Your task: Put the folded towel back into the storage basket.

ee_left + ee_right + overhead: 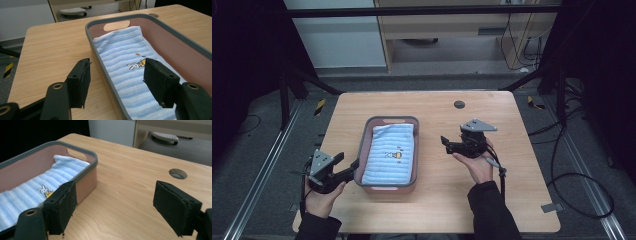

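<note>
A pink basket with a grey rim [392, 119] stands on the wooden table, left of centre. A blue striped towel [389, 152] with a small rabbit picture lies flat inside it. My left gripper [348, 162] is at the basket's near left corner and stands open. In the left gripper view its jaws [117, 75] straddle the basket's left wall [87, 27], one outside over the table and one above the towel [120, 47]. My right gripper [446, 144] hovers to the right of the basket, open, with only bare table between its jaws [112, 202]. The basket [87, 153] and towel [30, 190] lie to its left.
A round cable hole [459, 104] sits near the table's far edge, right of the basket. Bare tabletop [512, 165] spreads to the right and in front. Black cables [582, 175] lie on the floor at the right, and a cabinet [447, 30] stands beyond the table.
</note>
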The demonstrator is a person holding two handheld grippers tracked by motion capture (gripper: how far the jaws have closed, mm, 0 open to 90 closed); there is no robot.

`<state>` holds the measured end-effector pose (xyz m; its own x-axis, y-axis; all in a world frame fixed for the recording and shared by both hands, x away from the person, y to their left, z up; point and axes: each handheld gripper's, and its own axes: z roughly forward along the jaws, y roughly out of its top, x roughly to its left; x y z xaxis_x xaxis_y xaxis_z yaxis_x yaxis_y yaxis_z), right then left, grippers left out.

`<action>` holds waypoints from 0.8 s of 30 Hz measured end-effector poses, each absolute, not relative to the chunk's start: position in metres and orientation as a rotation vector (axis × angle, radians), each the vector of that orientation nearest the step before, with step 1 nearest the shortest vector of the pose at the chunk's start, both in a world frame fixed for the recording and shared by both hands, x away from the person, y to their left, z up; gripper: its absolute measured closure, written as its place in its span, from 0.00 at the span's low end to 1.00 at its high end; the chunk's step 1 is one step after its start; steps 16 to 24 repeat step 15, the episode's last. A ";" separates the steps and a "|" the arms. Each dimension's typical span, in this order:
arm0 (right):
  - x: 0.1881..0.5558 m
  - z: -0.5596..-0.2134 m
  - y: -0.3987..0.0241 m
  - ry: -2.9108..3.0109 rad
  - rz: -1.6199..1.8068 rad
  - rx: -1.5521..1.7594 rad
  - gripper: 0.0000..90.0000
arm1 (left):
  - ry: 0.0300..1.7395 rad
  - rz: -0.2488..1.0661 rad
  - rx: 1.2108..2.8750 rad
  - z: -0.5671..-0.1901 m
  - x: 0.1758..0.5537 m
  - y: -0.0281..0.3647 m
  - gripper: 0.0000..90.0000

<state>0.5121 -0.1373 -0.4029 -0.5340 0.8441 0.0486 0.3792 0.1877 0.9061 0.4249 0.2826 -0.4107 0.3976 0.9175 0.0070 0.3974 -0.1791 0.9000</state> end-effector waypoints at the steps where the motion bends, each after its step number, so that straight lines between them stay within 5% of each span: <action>1: 0.512 -0.403 -0.137 2.001 1.316 1.143 0.21 | 1.147 0.731 1.766 -0.411 0.425 0.284 0.42; 15: 0.483 -0.425 -0.198 1.942 1.316 1.209 0.19 | 1.192 0.764 1.760 -0.418 0.428 0.301 0.39; 24: 0.483 -0.425 -0.198 1.942 1.316 1.209 0.19 | 1.192 0.764 1.760 -0.418 0.428 0.301 0.39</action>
